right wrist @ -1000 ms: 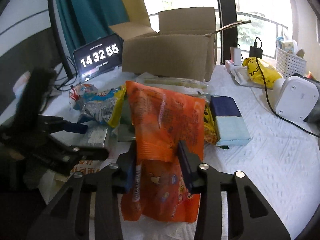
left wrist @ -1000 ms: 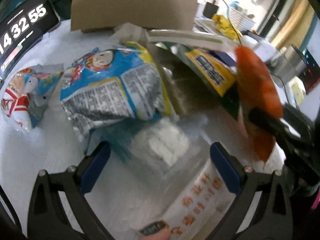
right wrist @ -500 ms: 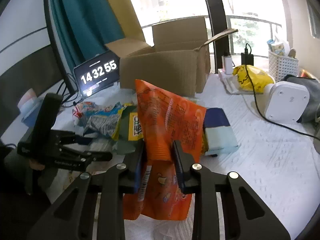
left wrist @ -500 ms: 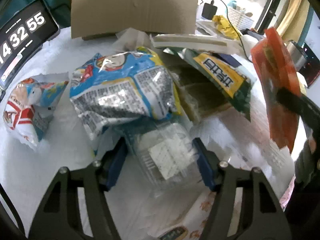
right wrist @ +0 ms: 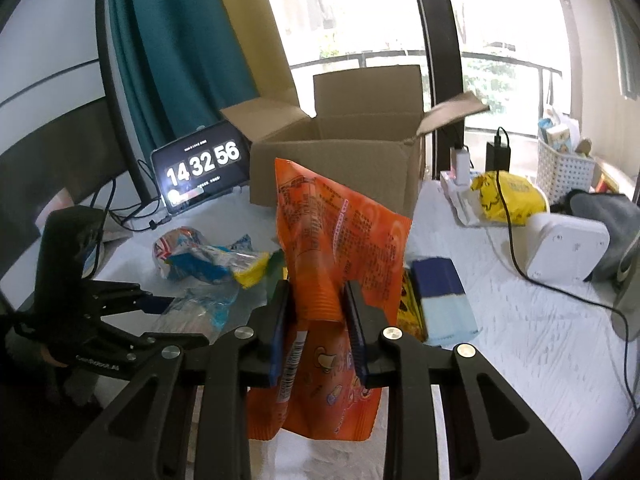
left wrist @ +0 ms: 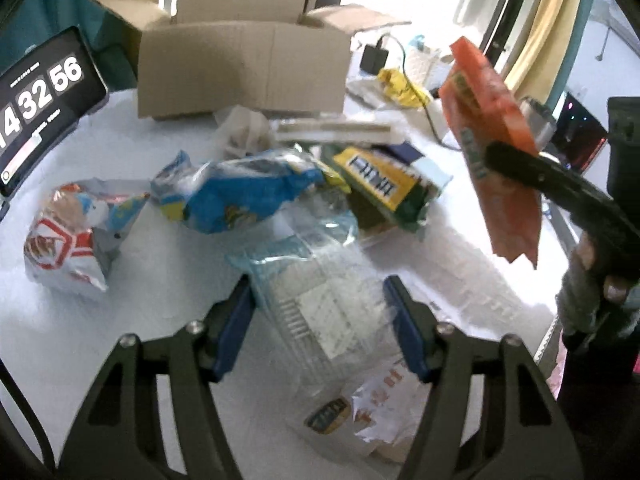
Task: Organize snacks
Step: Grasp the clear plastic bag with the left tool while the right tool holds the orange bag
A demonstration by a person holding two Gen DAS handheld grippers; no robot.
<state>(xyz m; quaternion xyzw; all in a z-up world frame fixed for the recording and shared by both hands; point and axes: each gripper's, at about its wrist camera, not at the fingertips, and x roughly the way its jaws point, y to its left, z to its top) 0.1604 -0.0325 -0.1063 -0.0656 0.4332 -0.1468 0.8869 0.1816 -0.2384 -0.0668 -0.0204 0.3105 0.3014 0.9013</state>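
Note:
My right gripper (right wrist: 316, 320) is shut on an orange snack bag (right wrist: 340, 240) and holds it up above the table; the bag also shows at the right of the left wrist view (left wrist: 496, 140). My left gripper (left wrist: 320, 316) is shut on a clear plastic snack pack (left wrist: 320, 300) and holds it just over the table. An open cardboard box (right wrist: 336, 164) stands at the back, also in the left wrist view (left wrist: 244, 68). A blue snack bag (left wrist: 240, 196), a red and white bag (left wrist: 68, 236) and a yellow and green pack (left wrist: 384, 184) lie on the white table.
A tablet clock (right wrist: 200, 168) stands back left. A white device (right wrist: 564, 248) with a black cable, a yellow bag (right wrist: 508, 196) and a white basket (right wrist: 564, 172) sit at the right. A blue box (right wrist: 444, 296) lies by the snacks.
My right gripper has lifted the orange bag higher and away from the pile. My left gripper has closed on the clear pack and drawn back, raising it.

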